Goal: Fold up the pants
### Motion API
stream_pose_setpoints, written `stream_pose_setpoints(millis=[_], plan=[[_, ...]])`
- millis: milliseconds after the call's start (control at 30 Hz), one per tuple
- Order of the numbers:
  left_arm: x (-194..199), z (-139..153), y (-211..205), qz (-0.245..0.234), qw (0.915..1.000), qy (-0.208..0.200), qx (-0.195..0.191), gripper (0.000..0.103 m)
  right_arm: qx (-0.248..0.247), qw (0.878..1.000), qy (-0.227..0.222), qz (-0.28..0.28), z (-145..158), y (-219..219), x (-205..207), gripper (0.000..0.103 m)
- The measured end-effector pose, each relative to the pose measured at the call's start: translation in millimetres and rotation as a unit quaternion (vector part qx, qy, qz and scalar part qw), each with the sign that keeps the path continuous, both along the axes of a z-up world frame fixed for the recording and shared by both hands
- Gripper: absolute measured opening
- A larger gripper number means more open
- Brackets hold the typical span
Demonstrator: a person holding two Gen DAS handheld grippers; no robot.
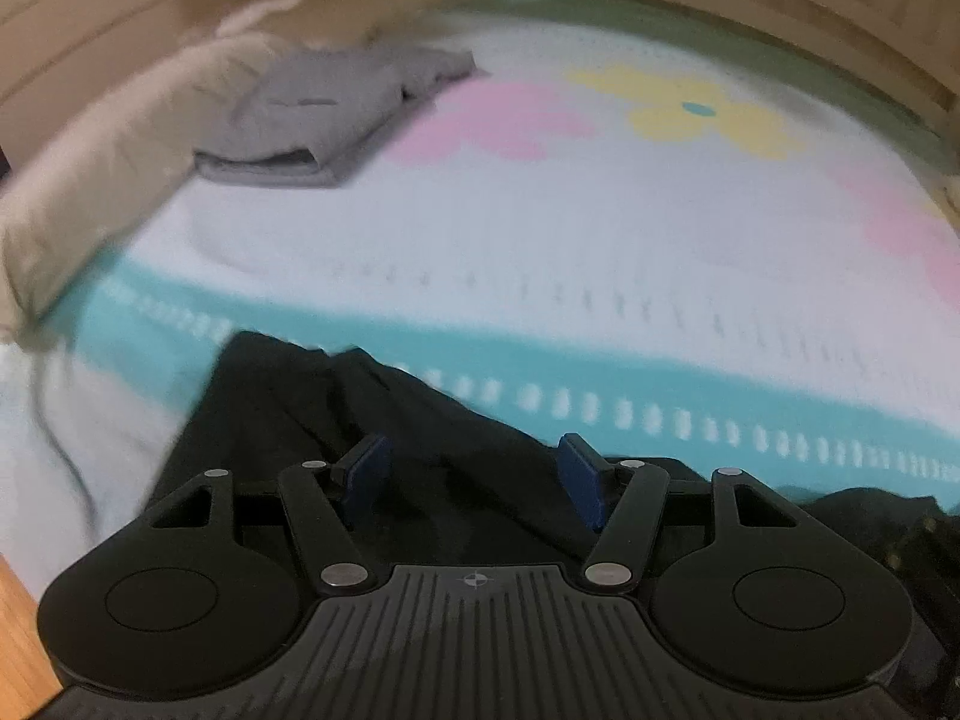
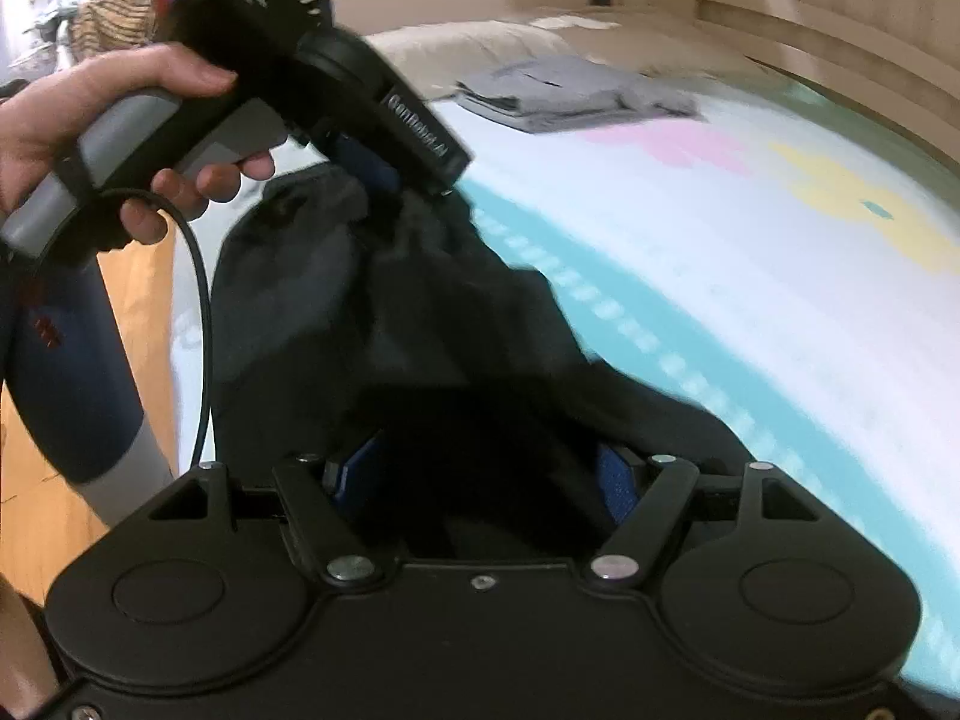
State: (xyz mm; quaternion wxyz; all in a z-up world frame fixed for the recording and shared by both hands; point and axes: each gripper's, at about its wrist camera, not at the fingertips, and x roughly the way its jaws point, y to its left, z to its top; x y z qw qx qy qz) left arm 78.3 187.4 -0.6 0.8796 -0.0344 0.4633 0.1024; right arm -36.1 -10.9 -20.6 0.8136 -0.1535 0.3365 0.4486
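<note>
Black pants [image 1: 420,432] lie crumpled at the near edge of a bed, on its teal-striped cover. My left gripper [image 1: 474,471] hovers over them, open, its blue pads wide apart and dark cloth showing below the gap. In the right wrist view the pants [image 2: 390,312] stretch from my right gripper [image 2: 489,474] away to the left gripper's tip. The right gripper is also open, with black cloth lying between and under its pads. A hand [image 2: 120,120] holds the left gripper's handle.
Folded grey garments [image 1: 312,120] sit at the far side of the bed beside a cream pillow [image 1: 102,180]. The flowered bed cover [image 1: 600,240] spreads to the right. Wooden floor [image 2: 138,276], a trailing black cable [image 2: 204,300] and a person's leg [image 2: 78,372] are at the left.
</note>
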Motion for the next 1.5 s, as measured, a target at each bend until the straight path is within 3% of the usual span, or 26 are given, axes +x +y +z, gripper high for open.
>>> stream_pose_setpoints(millis=[200,433,933,1100,1200,1233,1400,1500], plan=[[0.5,-9.3,15.0,0.009,0.9986,0.033,-0.041,0.060,0.027,1.000,0.006,0.012,3.2,35.2,25.1,0.075],[2.5,-18.7,21.2,0.008,0.9974,0.065,-0.032,0.060,0.047,0.999,0.017,-0.020,7.3,36.7,64.7,0.075],[6.5,-34.6,8.2,-0.024,0.9950,0.097,0.005,0.060,0.111,0.975,0.138,-0.136,-9.8,5.8,154.9,0.074],[7.2,-36.5,8.0,-0.026,0.9947,0.100,0.006,0.061,0.127,0.967,0.169,-0.139,-15.0,-1.7,160.9,0.055],[7.0,-37.6,4.5,-0.032,0.9942,0.102,0.014,0.061,0.123,0.967,0.173,-0.141,-18.2,-3.1,162.9,0.034],[6.1,-38.5,2.9,-0.037,0.9938,0.104,0.018,0.061,0.118,0.968,0.169,-0.145,-18.2,-2.0,163.7,0.020],[-2.2,-45.9,-4.6,-0.065,0.9916,0.103,0.044,0.062,0.091,0.969,0.138,-0.184,-19.8,2.5,172.6,0.015],[-9.8,-46.4,-1.8,-0.070,0.9914,0.103,0.039,0.063,0.072,0.968,0.124,-0.204,-25.6,5.3,177.8,0.011]])
